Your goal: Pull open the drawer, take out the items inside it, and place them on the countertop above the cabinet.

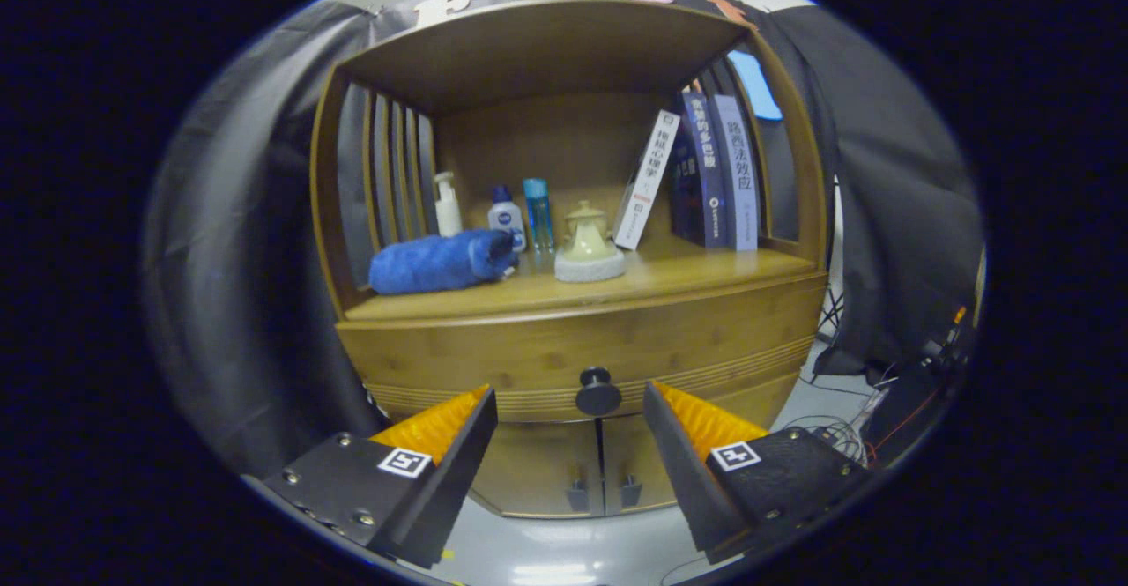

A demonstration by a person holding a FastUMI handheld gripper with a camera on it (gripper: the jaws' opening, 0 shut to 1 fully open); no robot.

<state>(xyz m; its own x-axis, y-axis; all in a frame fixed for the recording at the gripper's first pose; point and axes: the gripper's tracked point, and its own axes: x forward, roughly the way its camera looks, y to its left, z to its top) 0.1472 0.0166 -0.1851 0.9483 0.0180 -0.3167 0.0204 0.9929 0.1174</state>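
Gripper view, gripper (pixel 570 410) open, one knob (pixel 598 391), three books (pixel 705 172)

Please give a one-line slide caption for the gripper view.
Open gripper approaches the closed drawer's knob below the countertop.

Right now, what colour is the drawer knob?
Black, shown in the gripper view: the drawer knob sits beyond the open gripper.

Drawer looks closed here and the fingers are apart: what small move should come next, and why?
Probably ease the gripper straight forward until the drawer knob sits between the open fingers, then close. The drawer is shut, and the knob lies just ahead, roughly centred.
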